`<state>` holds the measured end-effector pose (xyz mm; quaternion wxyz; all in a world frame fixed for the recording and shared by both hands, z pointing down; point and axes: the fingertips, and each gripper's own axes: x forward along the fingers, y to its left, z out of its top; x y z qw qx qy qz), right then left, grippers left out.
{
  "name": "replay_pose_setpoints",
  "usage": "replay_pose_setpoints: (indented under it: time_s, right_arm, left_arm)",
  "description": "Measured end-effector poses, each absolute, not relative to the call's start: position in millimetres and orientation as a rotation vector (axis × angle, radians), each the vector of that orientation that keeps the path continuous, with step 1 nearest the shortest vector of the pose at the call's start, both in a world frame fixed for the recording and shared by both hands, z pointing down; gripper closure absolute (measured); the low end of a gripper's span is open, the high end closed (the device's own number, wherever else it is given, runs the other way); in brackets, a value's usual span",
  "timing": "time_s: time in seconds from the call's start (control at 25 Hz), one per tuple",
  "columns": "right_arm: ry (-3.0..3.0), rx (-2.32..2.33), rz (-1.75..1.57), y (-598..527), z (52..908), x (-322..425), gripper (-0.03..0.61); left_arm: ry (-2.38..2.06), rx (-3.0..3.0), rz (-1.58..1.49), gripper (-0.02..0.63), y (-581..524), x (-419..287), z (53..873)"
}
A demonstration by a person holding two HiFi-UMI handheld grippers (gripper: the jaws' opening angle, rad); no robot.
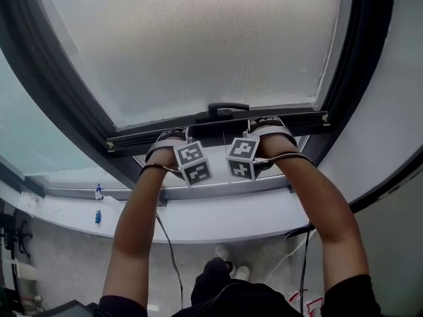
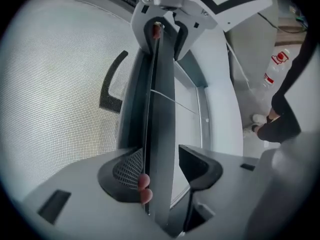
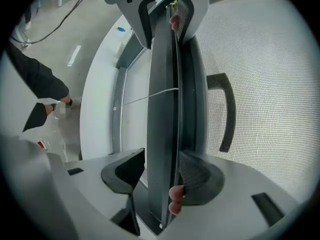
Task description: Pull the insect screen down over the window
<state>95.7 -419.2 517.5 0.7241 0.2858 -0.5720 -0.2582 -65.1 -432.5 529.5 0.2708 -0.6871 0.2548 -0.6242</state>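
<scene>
The insect screen's fine mesh (image 1: 198, 38) covers the upper window. Its dark bottom bar (image 1: 218, 125) carries a curved black handle (image 1: 228, 109) at mid-span. My left gripper (image 1: 170, 137) holds the bar left of the handle and my right gripper (image 1: 269, 125) holds it just right of it. In the left gripper view the bar (image 2: 161, 129) runs straight up between the jaws of the left gripper (image 2: 160, 166), with mesh (image 2: 50, 94) and handle (image 2: 112, 84) to its left and the right gripper (image 2: 165, 34) clamped further along. The right gripper (image 3: 162, 171) straddles the bar (image 3: 165, 109) the same way.
The dark window frame (image 1: 46, 91) rings the opening. Below runs a white sill (image 1: 218, 216) with two small bottles (image 1: 98, 191) at its left end. Cables hang from both forearms, the person's shoes (image 1: 231, 269) stand on the floor, and a plastic bottle (image 2: 275, 66) stands nearby.
</scene>
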Motion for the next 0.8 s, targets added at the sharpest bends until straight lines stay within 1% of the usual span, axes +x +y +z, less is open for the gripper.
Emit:
replay_pose_setpoints:
  time_s: [0.48, 0.52, 0.6, 0.64, 0.8]
  right_arm:
    - [-1.284, 0.702, -0.633, -428, 522, 96, 0.36]
    - [-1.298, 0.719, -0.643, -430, 521, 95, 0.37]
    - [-1.323, 0.753, -0.662, -433, 520, 95, 0.421]
    - [-1.327, 0.761, -0.667, -434, 520, 94, 0.431]
    - [-1.303, 0.754, -0.669, -435, 518, 95, 0.431]
  left_arm:
    - [0.769, -1.829, -1.613, 0.39, -441, -62, 534]
    - [0.768, -1.831, -1.618, 0.39, -441, -62, 534]
    - [0.771, -1.817, -1.621, 0.401, -443, -62, 534]
    - [0.776, -1.808, -1.619, 0.406, -443, -62, 535]
    - [0.8, -1.814, -1.59, 0.407, -444, -63, 533]
